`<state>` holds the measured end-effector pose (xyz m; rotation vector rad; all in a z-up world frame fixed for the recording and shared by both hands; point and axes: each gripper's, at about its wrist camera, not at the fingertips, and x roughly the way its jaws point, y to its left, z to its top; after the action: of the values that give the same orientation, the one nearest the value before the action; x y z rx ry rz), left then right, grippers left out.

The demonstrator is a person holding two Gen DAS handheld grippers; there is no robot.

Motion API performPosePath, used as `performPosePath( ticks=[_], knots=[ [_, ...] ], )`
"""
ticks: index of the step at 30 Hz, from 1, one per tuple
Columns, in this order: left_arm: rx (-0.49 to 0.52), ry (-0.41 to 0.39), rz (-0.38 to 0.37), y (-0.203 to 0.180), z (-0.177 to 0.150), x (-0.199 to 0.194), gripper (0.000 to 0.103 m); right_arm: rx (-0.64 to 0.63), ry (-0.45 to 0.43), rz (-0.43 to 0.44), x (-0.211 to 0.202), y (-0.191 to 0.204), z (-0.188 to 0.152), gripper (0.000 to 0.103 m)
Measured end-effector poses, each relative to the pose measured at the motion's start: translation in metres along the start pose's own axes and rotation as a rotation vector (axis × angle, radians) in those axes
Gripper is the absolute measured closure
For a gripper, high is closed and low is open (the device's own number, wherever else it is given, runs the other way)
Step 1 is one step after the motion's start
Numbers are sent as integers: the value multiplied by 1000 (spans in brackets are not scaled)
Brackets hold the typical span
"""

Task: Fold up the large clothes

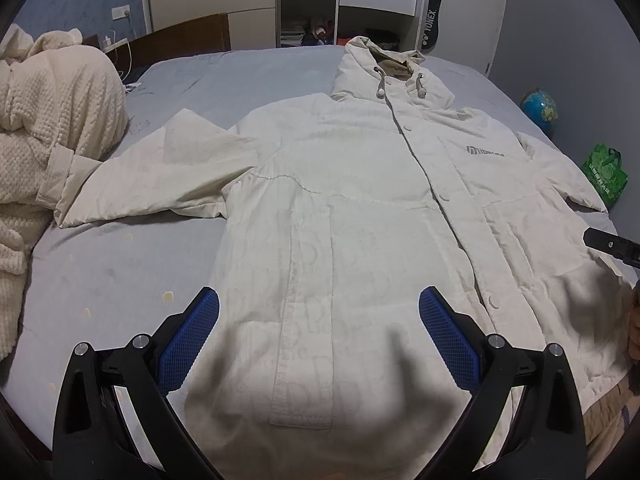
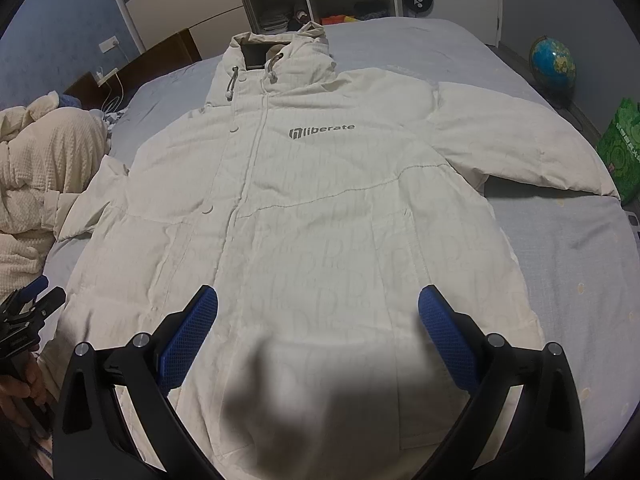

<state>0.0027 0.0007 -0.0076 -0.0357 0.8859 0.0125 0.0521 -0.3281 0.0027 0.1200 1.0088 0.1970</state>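
An off-white hooded jacket (image 2: 304, 216), its chest marked with a grey "liberate" logo (image 2: 322, 131), lies across a pale blue-grey bedsheet (image 1: 120, 264) flecked with small yellowish spots. A cream waffle-knit blanket (image 1: 52, 112) sits at the bed's left edge. Both grippers carry blue mesh-textured pads (image 1: 188, 344) on black frames.

Globe (image 2: 553, 65), green bag (image 2: 622, 152), cream blanket (image 1: 48, 120).
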Motion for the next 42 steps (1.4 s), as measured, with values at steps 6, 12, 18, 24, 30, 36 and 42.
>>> performPosePath(
  ticks=[6,12,18,24,30,36,42],
  knots=[
    [1,-3,-8,0,-1,-1,7,-5,3,-2,0,2,1,6],
    [-7,-4,-22,3,1,-1,7,-14,8,-3,2,2,0,6],
    [-9,-5,-28,2,2,-2,7,-13,8,-1,2,3,-1,6],
    [-11,-3,-24,2,1,-1,7,-11,8,5,2,3,-1,6],
    [-5,1,-19,1,1,-1,7,-8,9,10,1,2,-1,6],
    [-5,1,-19,1,1,0,7,-9,9,10,2,2,-1,6],
    [-7,0,-19,1,0,0,7,-10,9,8,2,3,-1,6]
  ],
)
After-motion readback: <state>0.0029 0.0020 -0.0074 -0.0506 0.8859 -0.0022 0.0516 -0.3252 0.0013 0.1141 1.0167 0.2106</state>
